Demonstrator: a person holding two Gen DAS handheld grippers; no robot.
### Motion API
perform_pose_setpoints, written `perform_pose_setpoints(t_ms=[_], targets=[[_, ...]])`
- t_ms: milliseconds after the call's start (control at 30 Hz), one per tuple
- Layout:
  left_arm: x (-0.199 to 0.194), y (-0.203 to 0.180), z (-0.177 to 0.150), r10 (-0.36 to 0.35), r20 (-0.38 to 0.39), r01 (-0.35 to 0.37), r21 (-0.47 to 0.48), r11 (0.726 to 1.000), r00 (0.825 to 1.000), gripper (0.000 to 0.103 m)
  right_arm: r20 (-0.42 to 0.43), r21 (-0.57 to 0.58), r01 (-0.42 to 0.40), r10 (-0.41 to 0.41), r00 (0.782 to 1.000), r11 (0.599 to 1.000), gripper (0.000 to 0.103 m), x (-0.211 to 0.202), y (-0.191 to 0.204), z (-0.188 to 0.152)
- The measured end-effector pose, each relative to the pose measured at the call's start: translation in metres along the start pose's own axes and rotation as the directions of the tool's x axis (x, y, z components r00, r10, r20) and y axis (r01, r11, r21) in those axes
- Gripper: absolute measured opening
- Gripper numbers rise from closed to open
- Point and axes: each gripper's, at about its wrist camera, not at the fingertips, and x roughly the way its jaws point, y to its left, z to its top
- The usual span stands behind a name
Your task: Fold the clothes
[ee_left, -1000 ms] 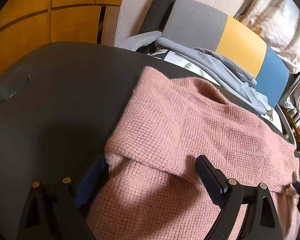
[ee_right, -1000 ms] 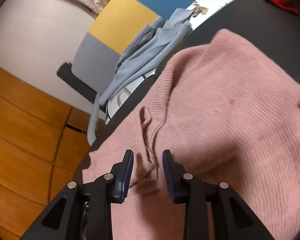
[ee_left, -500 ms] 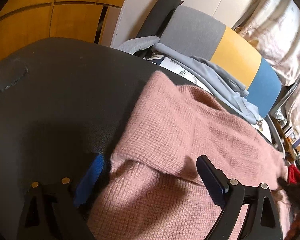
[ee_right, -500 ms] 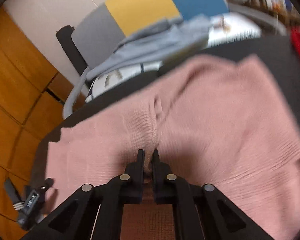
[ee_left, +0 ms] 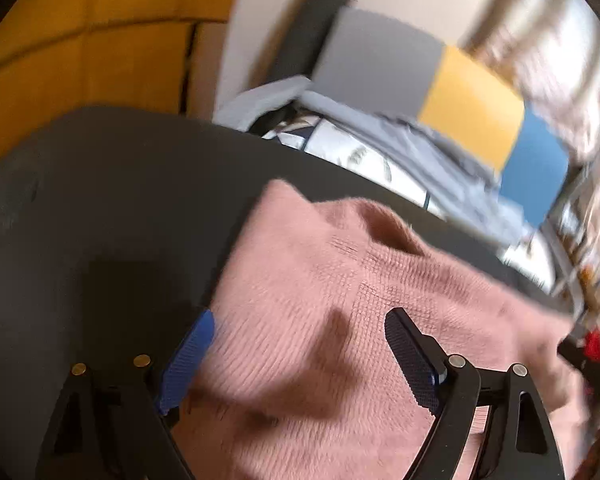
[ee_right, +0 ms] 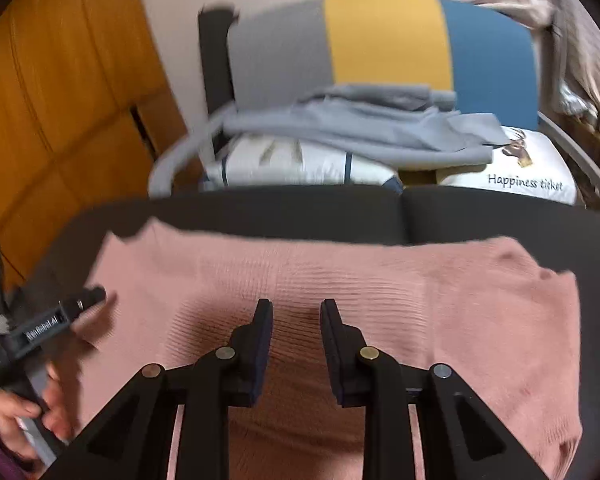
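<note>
Jaws: our left gripper (ee_left: 300, 356) gapes wide; our right gripper (ee_right: 296, 332) has reopened, releasing its pinch.
Sweater: pink sweater (ee_right: 340, 280) lies folded along the bench's (ee_right: 300, 208) far edge.
Meaning: we judge this fold set.

Two close wrist views over the pink sweater (ee_left: 340, 300), both facing the shared striped chair (ee_right: 380, 40).

White pillow (ee_right: 532, 176): "Happiness ticket", dark script. Left gripper (ee_right: 60, 316): white lettering on side, too blurred to read.

left tool (ee_left: 300, 344): black frame | blue pads | brass screws
</note>
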Motion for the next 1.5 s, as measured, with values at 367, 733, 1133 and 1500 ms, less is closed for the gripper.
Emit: perform_pose_setpoints(t_ms=[367,733,1133,1500], targets=[[0.032,0.013,-0.003,0.186,-0.040,-0.184,0.044,0.982,0.982,0.103,0.063,0.155,-0.008,-0.002,0.998,0.988,0.019,0.007,-0.050,-0.033],[-0.020,-0.013,-0.019,-0.021,-0.014,0.020,-0.046,0.999,1.000,0.099,0.173,0.500,-0.124,0.042,0.984,0.857,0.021,-0.121,-0.137,-0.118],[0.023,-0.194,-0.067,0.026,0.061,-0.048,0.388,0.921,0.998,0.101,0.041,0.474,0.051,-0.080,0.996,0.879,0.011,-0.095,-0.194,-0.124],[0.036,-0.169,-0.067,-0.063,0.003,0.059,0.292,0.955,0.998,0.103,0.087,0.547,0.011,-0.069,0.994,0.837,0.017,-0.121,-0.207,-0.136]])
